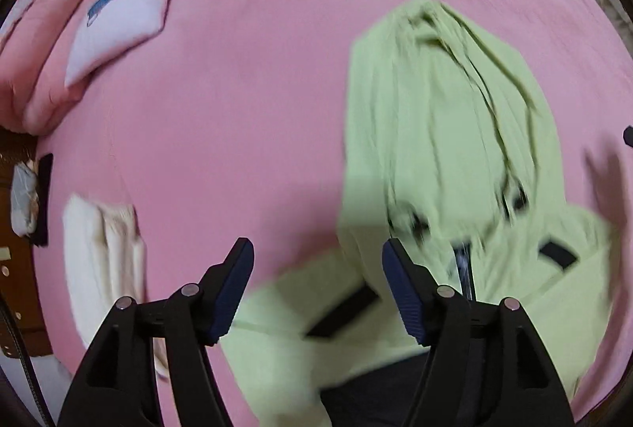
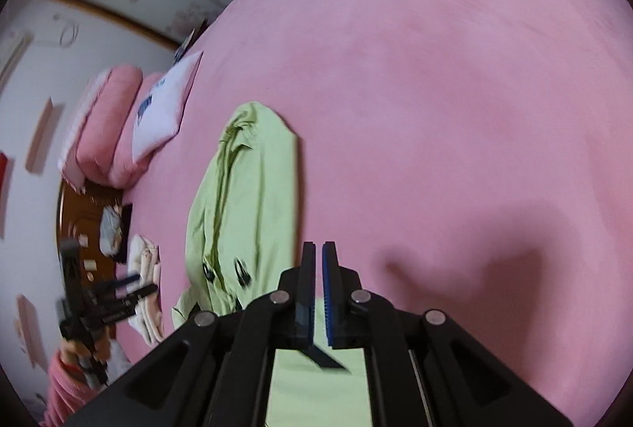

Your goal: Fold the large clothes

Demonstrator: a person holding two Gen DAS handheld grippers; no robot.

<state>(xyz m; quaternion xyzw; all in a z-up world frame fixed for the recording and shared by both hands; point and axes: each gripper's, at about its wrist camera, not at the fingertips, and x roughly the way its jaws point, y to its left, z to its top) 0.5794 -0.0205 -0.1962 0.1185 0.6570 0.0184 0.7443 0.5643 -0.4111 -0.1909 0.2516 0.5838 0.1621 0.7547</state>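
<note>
A light green hooded jacket with black tabs and a dark zipper (image 1: pixel 443 134) lies spread out on a big pink bed sheet (image 1: pixel 257 91). In the left wrist view the jacket fills the right side, with its hood part near the bottom and its body reaching away up the bed. The picture is blurry there, so the small parts are hard to make out. The left gripper (image 1: pixel 317 261) hangs above the near edge of the jacket with its two black fingers with blue pads (image 1: pixel 233 288) spread wide, and nothing is between them. In the right wrist view the right gripper (image 2: pixel 319 261) has its fingers pressed almost together, with only a thin gap. A bit of green cloth and a black tab show just under them, but I cannot tell if it is pinching the cloth. A cream folded cloth (image 1: pixel 105 261) lies near the left edge of the bed, well apart from the jacket. A white pillow with blue print (image 1: pixel 122 16) leans on a rolled pink blanket (image 1: pixel 43 43) at the far corner.
</note>
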